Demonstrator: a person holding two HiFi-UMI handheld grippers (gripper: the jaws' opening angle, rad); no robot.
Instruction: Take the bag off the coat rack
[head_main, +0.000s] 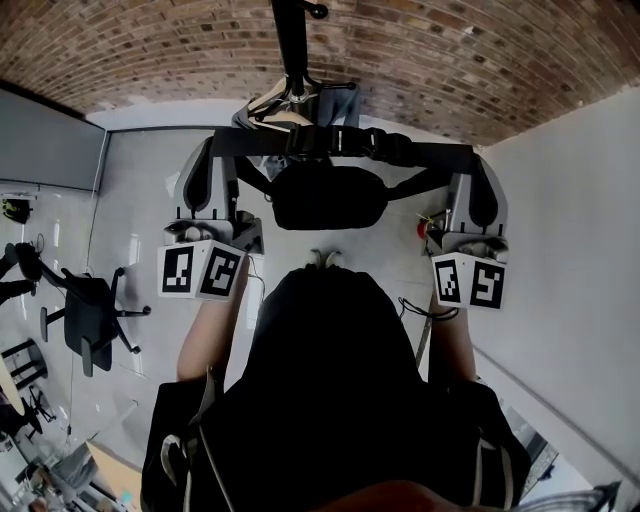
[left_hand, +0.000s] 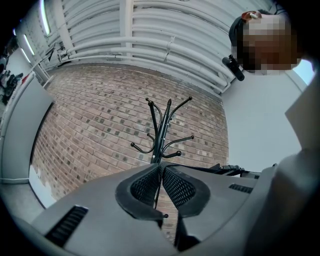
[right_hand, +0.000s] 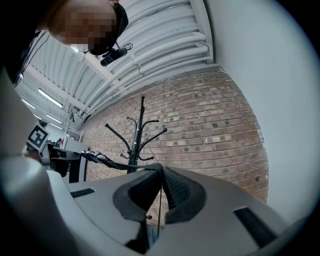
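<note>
Your left gripper (left_hand: 161, 166) and right gripper (right_hand: 160, 168) each pinched the flat strap (head_main: 250, 141); the soft black bag (head_main: 328, 197) hung between; the thin metal rack (head_main: 291, 40) stood behind.

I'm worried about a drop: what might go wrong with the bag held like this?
1. The bag hangs only from its strap, pinched at the tips of the left gripper and the right gripper; either end may slip free.
2. The coat rack stands close ahead, so the hanging bag might bump or snag it.
</note>
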